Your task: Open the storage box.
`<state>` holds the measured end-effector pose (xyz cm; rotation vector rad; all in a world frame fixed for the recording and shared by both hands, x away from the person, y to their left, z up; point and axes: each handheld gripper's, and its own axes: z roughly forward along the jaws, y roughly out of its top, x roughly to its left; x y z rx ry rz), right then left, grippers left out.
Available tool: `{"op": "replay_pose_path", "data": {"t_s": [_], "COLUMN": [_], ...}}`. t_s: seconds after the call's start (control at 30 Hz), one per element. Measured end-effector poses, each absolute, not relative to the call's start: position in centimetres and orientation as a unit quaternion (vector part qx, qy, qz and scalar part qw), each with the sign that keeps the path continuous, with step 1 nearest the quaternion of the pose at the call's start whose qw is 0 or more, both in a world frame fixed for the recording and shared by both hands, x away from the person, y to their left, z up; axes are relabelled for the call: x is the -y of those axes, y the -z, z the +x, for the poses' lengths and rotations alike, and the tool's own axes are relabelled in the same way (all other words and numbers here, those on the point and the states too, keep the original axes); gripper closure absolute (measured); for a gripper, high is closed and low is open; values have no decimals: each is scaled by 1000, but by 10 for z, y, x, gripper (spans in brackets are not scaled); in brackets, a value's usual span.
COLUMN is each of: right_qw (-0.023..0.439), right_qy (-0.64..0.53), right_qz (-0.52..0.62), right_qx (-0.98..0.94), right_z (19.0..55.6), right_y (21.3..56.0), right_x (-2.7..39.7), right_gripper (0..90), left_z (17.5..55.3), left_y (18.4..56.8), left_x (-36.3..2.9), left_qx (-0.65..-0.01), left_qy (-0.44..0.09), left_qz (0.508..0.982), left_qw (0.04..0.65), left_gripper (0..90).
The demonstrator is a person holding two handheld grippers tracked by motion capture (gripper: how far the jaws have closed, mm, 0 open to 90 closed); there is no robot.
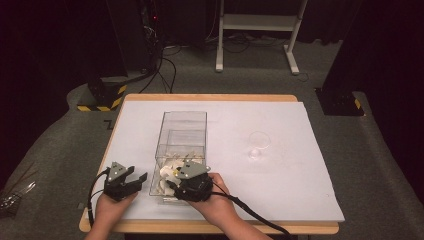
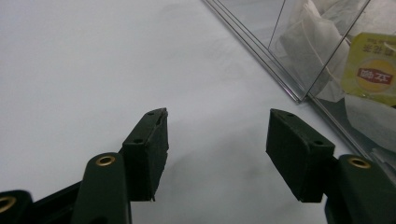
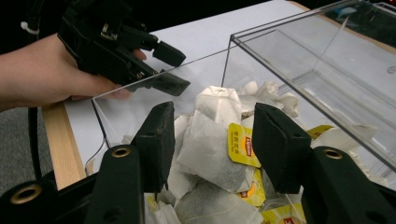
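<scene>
We are looking at a lab room set up for recording.

A table point(image 1: 280, 200) with a white cover is sitting among black curtains point(image 1: 45, 45), cables point(image 1: 165, 70) are lying on grey carpet point(image 1: 60, 145), and yellow-black striped stand feet point(image 1: 102, 97) are showing.

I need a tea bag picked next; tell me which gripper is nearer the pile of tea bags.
Right. The right gripper reaches into the clear box, a tea bag between its open fingers. The left gripper rests on the table beside the box.

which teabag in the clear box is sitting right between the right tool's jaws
The white paper teabag with the yellow tag, lying topmost between the open jaws of the right tool. The other teabags lie under or behind it in the clear plastic box.
</scene>
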<state>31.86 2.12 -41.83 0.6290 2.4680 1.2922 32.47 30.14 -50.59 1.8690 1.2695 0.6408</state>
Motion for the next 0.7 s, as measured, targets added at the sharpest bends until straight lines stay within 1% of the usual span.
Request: {"op": "replay_pose_path", "data": {"t_s": [0.13,0.4,0.47,0.57,0.7], "right_qw": [137,135,145,140,143], "right_qy": [-441,-418,-409,-404,-394], "right_qz": [217,215,215,215,214], "right_qx": [-860,-872,-875,-878,-882], "right_z": [319,319,319,320,320], "right_y": [421,428,430,431,433], "right_x": [-24,-30,-32,-32,-33], "right_gripper": [504,556,573,579,611], "left_z": [324,324,324,324,324], "left_y": [506,506,506,506,506], "left_x": [-301,-301,-301,-301,-301], "left_qx": [-497,-497,-497,-497,-496], "left_qy": [-254,-251,-251,-250,-251], "left_qz": [733,733,733,733,733], "left_qw": [388,390,391,391,392], "left_gripper": [392,392,392,392,392]}}
